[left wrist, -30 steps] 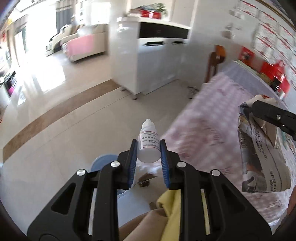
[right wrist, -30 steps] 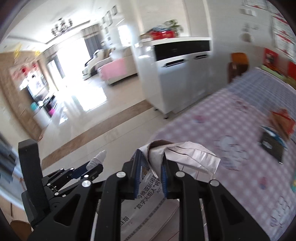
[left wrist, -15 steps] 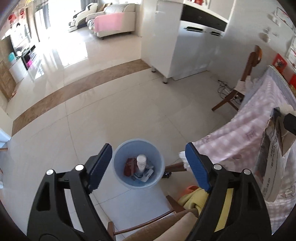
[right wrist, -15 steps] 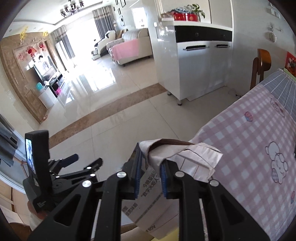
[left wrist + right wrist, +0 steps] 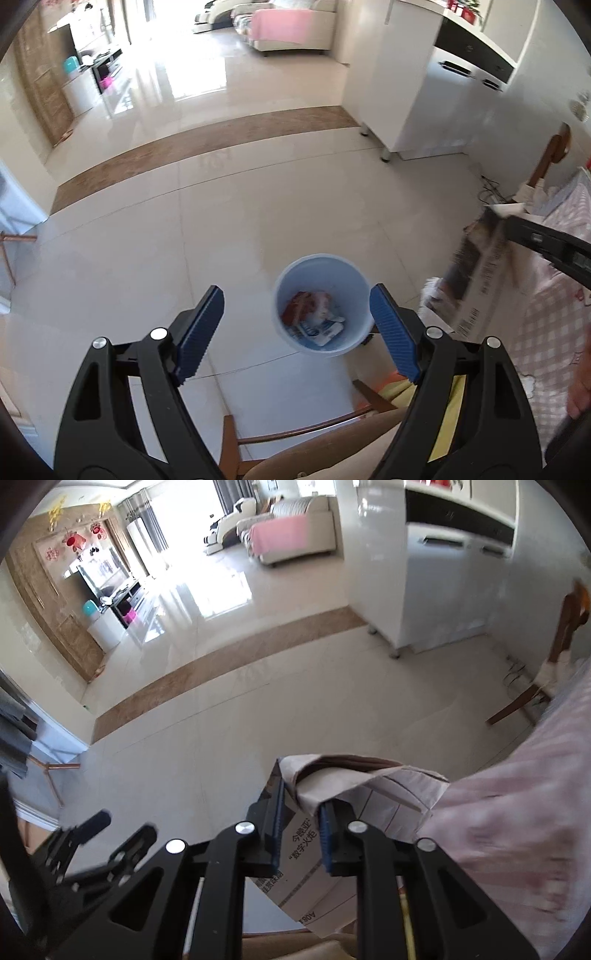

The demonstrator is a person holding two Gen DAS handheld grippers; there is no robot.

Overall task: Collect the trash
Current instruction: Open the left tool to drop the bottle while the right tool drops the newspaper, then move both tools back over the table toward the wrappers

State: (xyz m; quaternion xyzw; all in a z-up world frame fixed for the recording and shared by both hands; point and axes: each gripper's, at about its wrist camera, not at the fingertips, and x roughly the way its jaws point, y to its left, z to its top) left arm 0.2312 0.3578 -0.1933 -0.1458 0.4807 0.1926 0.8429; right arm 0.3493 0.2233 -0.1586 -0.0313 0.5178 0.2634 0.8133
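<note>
A light blue trash bin (image 5: 321,269) stands on the tiled floor with several pieces of trash (image 5: 314,317) inside. My left gripper (image 5: 295,328) is open and empty, held above the bin, which shows between its blue pads (image 5: 201,332). My right gripper (image 5: 301,830) is shut on a folded newspaper (image 5: 354,786), held over the floor by the table edge. The newspaper (image 5: 476,280) and the right gripper's finger also show at the right of the left wrist view. The left gripper (image 5: 99,842) shows at lower left in the right wrist view.
A table with a pink checked cloth (image 5: 554,325) is on the right. A wooden chair with a yellow cushion (image 5: 332,421) is just below the grippers. Another wooden chair (image 5: 561,642) and a white cabinet (image 5: 424,99) stand farther off. Open tiled floor lies ahead.
My left gripper opened and dropped the small white bottle into the bin, then shifted left. My right gripper carried the newspaper off the table toward the floor side.
</note>
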